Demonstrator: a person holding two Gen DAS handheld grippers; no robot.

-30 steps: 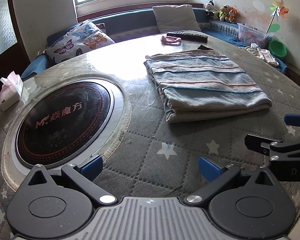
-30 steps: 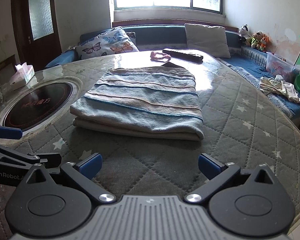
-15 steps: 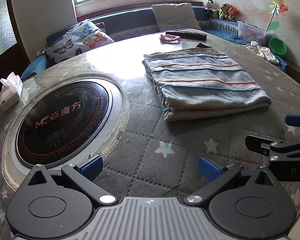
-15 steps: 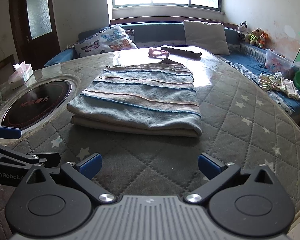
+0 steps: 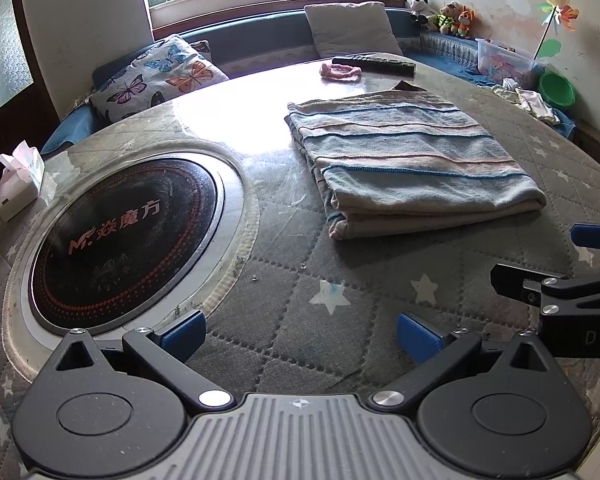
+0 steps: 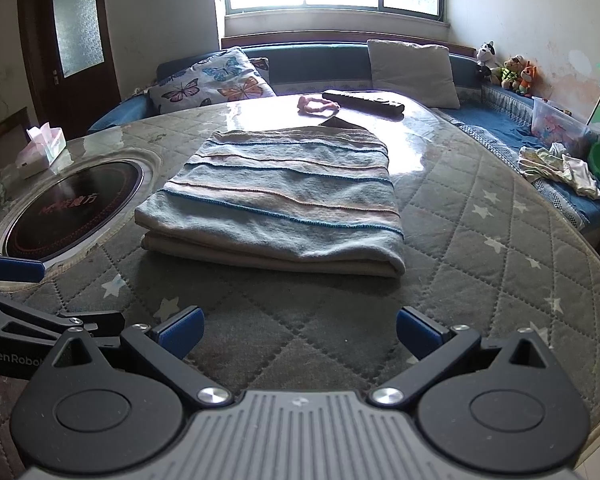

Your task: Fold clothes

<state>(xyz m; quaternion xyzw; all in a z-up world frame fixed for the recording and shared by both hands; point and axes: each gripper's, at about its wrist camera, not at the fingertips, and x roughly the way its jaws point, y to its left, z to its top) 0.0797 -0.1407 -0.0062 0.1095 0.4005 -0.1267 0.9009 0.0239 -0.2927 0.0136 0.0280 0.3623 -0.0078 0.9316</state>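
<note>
Folded striped garment (image 6: pixel 276 204), soft knit in blue, grey and peach bands, lies as a flat rectangle on the round quilted table (image 6: pixel 480 248), beside the black glass cooktop disc (image 5: pixel 120 236). Left gripper (image 5: pixel 300 334) spread wide, blue pads empty, low over star-printed padding. Right gripper (image 6: pixel 298 330) likewise spread, holding nothing, just short of the garment's near fold. Pink scrunchie (image 6: pixel 316 105) and dark remote (image 6: pixel 364 100) at far edge.
</note>
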